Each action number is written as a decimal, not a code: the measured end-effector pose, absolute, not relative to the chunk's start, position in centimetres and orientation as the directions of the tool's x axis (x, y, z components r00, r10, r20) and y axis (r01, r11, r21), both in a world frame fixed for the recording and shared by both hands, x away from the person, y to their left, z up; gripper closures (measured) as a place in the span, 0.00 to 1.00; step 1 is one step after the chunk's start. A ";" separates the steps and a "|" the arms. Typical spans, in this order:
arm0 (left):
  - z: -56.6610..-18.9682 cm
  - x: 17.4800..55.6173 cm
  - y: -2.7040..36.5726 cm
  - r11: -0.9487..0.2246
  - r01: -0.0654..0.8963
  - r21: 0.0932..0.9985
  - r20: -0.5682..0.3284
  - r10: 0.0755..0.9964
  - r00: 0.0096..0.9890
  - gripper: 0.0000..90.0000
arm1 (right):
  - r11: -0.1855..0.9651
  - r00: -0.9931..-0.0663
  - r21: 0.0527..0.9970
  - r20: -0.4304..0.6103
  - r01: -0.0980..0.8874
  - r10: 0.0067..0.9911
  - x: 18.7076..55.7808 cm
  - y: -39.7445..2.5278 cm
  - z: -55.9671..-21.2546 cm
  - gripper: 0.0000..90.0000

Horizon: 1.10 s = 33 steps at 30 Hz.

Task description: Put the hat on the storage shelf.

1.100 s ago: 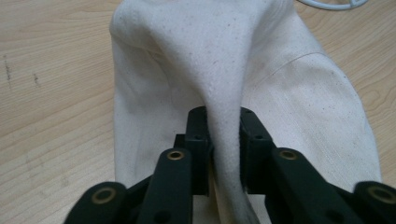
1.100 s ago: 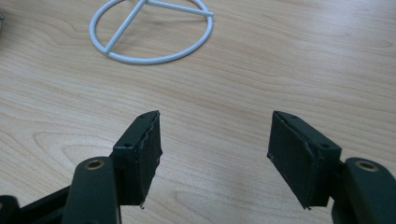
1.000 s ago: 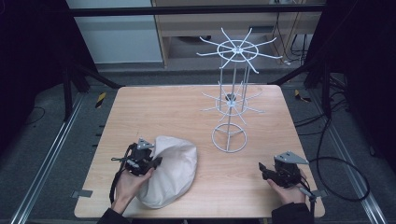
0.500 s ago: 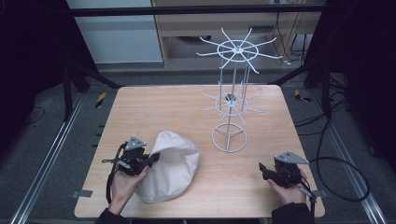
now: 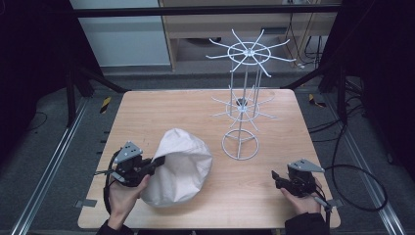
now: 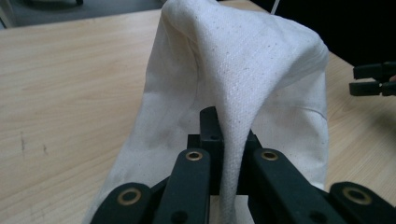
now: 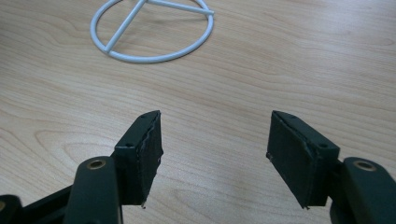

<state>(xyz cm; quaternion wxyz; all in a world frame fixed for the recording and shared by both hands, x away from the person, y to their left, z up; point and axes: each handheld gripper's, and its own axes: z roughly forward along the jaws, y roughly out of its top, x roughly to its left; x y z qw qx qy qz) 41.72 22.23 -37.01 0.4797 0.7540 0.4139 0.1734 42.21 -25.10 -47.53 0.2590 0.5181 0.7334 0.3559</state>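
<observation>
L fingers pinching white cloth bag, R fingers spread over bare desk.

L gripper (image 5: 155,163) fingers (image 6: 205,128) clamped on a fold of the cloth bag (image 5: 181,164), fabric rising up betw. them in the left gripper view (image 6: 243,70); bag sits front-left on the desk (image 5: 195,112), its near-left edge lifted at the gripper. R gripper (image 7: 215,154) wide apart, nothing betw. fingers, low at front-right of desk (image 5: 280,180), well apart from bag. White wire rack (image 5: 241,142) upright mid-desk, ring base (image 7: 152,30) ahead of R gripper.
</observation>
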 end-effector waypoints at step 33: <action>-31.1 38.8 26.1 0.052 0.168 0.984 -0.142 0.795 0.590 0.97 | 0.210 -0.339 0.813 -0.016 0.543 0.941 42.1 -25.1 -47.7 0.39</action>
